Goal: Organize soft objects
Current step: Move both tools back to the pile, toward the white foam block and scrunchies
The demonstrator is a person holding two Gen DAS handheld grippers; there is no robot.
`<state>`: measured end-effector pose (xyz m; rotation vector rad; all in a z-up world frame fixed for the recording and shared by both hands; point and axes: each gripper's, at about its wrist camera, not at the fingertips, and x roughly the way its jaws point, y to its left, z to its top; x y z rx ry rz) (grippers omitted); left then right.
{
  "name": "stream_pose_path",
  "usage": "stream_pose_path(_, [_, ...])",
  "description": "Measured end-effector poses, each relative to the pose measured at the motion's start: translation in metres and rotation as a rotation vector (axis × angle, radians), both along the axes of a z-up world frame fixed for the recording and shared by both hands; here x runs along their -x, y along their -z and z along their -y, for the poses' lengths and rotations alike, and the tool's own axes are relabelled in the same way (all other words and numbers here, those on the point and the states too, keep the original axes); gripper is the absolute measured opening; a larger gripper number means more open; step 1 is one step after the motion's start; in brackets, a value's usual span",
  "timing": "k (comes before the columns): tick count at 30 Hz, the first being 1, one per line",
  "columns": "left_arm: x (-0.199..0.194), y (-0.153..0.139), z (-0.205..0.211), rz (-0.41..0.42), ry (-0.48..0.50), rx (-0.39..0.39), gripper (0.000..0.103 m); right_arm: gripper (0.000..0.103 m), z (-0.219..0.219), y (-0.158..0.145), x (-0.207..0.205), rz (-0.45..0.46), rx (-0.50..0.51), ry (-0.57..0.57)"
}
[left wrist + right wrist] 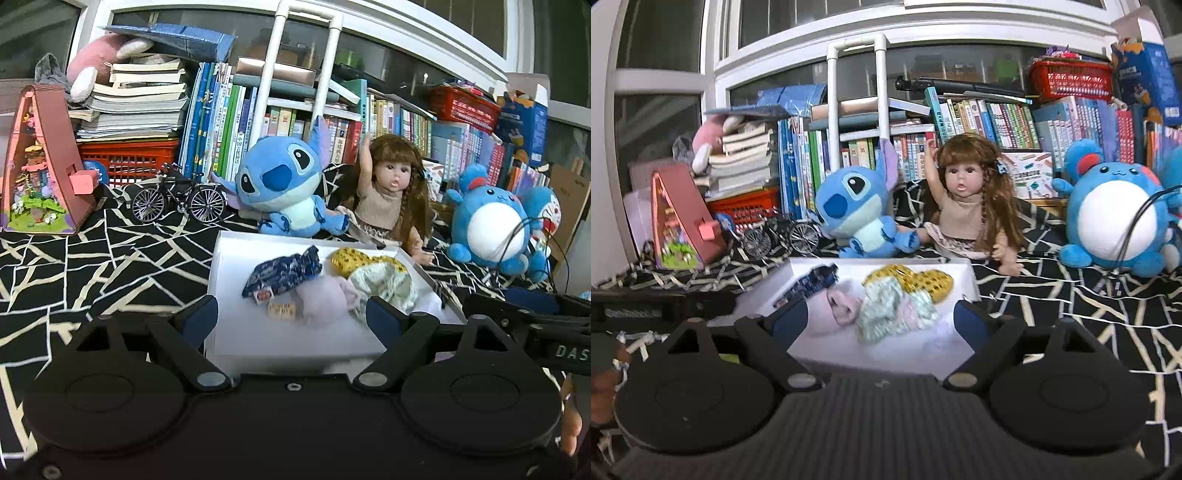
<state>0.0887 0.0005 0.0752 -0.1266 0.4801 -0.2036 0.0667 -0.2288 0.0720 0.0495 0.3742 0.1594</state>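
A white tray (236, 332) lies on the patterned cloth and holds several small soft items: a dark blue patterned pouch (284, 271), a pale pink one (321, 299), a yellow dotted one (351, 260) and a pale green one (388, 284). My left gripper (291, 314) is open over the tray's near part, empty. In the right wrist view the tray (871, 356) holds the blue pouch (812, 282), pink pouch (842, 304), green pouch (890, 310) and yellow pouch (919, 280). My right gripper (881, 319) is open and empty just in front of them.
A blue Stitch plush (284, 184), a doll (388, 192) and a round blue plush (487, 225) sit behind the tray. A model bicycle (177, 199) and a red triangular house (40, 162) stand at left. Books line the back. The other gripper's body (535, 325) is at right.
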Motion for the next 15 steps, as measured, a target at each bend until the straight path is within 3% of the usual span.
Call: stream_pose_path(15, [0.055, 0.035, 0.003, -0.025, 0.021, -0.044, 0.088, 0.099, 0.021, 0.033, 0.030, -0.021, 0.059, 0.106])
